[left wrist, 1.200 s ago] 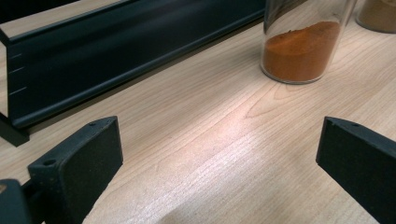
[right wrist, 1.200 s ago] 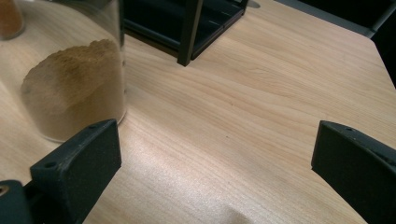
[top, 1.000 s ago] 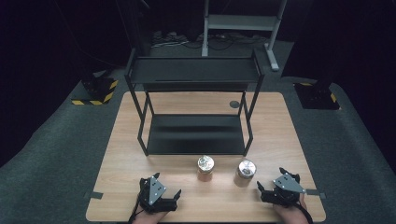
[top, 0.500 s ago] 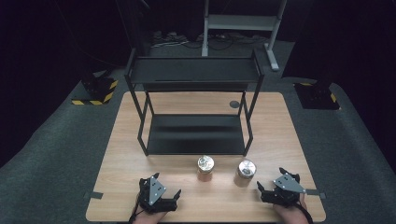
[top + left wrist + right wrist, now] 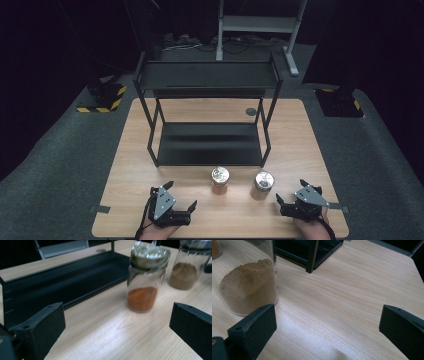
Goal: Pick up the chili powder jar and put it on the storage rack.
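Left gripper view shows the left tool point(image 5: 117, 322) with jaws spread wide and empty over the table point(image 5: 100, 335). Just ahead of it stands the orange jar point(image 5: 146, 280), upright, clear glass, a shallow layer of orange powder at the bottom and a shiny metal lid on top. Beyond it, near but apart, is the brown jar point(image 5: 187, 267), of the same build, filled higher with tan-brown powder. To the left lies the lower shelf of the black rack point(image 5: 62, 287).

In the right gripper view the right tool point(image 5: 327, 327) is also spread and empty, the brown jar point(image 5: 249, 285) just beside its left jaw, powder heaped unevenly.

From the high view, both tools point(image 5: 180, 197) point(image 5: 290, 192) rest near the table's front edge, the jars point(image 5: 220, 180) point(image 5: 263, 185) between them, in front of the rack point(image 5: 207, 80).
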A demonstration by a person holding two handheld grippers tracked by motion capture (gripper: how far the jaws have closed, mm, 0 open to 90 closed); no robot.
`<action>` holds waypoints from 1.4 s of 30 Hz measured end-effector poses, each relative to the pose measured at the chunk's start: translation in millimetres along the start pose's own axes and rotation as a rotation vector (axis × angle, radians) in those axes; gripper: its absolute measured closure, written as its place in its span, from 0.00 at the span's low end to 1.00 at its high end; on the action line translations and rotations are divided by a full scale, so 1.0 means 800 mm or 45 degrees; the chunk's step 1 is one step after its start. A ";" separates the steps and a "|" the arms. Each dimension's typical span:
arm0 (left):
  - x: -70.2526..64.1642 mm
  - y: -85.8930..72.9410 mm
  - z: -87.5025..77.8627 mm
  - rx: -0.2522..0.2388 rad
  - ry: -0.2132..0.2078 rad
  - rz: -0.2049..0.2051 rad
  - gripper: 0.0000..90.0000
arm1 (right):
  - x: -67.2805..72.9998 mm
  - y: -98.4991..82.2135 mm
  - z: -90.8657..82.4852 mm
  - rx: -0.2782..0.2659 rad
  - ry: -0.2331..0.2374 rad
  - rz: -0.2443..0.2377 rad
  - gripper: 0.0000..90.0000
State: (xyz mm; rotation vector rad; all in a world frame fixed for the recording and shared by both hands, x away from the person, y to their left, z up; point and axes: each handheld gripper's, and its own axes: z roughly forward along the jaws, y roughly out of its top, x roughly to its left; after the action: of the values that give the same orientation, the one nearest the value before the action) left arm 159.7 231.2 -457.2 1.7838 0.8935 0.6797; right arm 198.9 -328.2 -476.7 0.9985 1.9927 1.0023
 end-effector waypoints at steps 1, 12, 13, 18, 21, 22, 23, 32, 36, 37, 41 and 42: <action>0.000 0.002 0.000 -0.007 -0.002 0.002 0.01 | 0.000 0.000 0.000 0.000 0.000 -0.001 0.00; -0.002 0.013 0.011 -0.036 -0.025 0.010 0.01 | 0.000 0.000 0.000 -0.001 0.003 -0.002 0.00; -0.003 0.014 0.012 -0.040 -0.028 0.007 0.01 | -0.001 0.000 0.000 -0.002 0.003 0.000 0.00; -0.002 0.020 0.021 -0.069 -0.062 0.003 0.01 | -0.001 0.000 0.000 -0.003 0.005 -0.002 0.00; -0.003 0.023 0.025 -0.066 -0.071 0.004 0.01 | 0.000 0.000 0.000 -0.002 0.005 -0.006 0.00; -0.005 0.026 0.029 -0.065 -0.078 0.015 0.01 | 0.000 0.000 0.000 -0.002 0.006 -0.008 0.00; -0.006 0.027 0.031 -0.066 -0.081 0.021 0.01 | 0.000 0.000 0.000 -0.002 0.006 -0.008 0.00; -0.012 0.036 0.048 -0.068 -0.108 0.038 0.01 | 0.000 0.000 0.000 -0.001 0.006 -0.009 0.00; -0.013 0.036 0.055 -0.076 -0.125 0.041 0.01 | 0.000 0.000 0.000 -0.002 0.006 -0.007 0.00; -0.013 0.036 0.057 -0.081 -0.127 0.036 0.01 | -0.001 0.000 0.000 -0.002 0.006 -0.007 0.00; -0.014 0.036 0.063 -0.087 -0.140 0.032 0.01 | 0.000 0.000 0.000 0.002 0.006 -0.011 0.00; -0.014 0.036 0.063 -0.087 -0.140 0.032 0.01 | 0.000 0.000 0.000 0.002 0.006 -0.011 0.00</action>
State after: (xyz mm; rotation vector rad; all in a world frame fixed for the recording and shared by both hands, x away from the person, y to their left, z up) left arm 200.3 188.8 -449.1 1.7561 0.7669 0.6147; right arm 199.2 -328.2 -476.5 0.9882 2.0000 0.9996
